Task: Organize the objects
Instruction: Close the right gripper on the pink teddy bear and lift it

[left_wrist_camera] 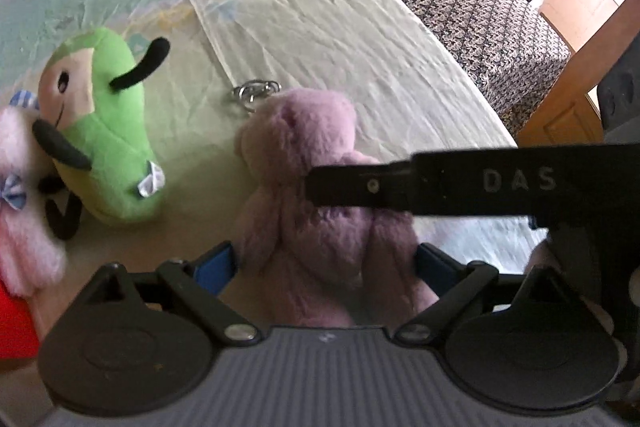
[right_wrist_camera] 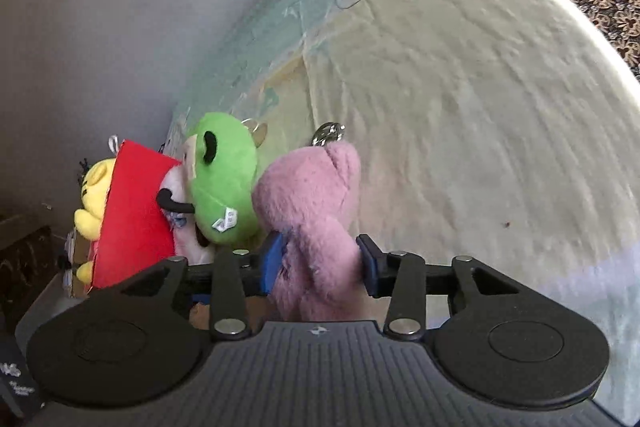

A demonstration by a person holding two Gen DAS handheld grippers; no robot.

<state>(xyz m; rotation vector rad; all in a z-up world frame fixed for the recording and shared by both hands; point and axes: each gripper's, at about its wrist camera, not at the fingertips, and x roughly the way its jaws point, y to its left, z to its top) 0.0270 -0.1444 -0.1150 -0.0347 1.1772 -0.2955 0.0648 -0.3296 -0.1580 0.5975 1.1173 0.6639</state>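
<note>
Right wrist view: right gripper (right_wrist_camera: 320, 263) is closed on pink bear (right_wrist_camera: 316, 203); green plush (right_wrist_camera: 224, 183) lies just left. Left gripper (left_wrist_camera: 324, 267) straddles the bear (left_wrist_camera: 312, 167); grip state unclear.

Your left gripper (left_wrist_camera: 326, 263) has a grey ribbed body, two round black discs, black link arms pinned with silver rivets, and blue finger pads (left_wrist_camera: 214, 265). Your right gripper (right_wrist_camera: 320, 259) is built the same: ribbed grey housing with a small silver emblem, black discs and blue pads (right_wrist_camera: 272, 263). In the left view its black finger shows one screw and the raised letters "DAS".
</note>
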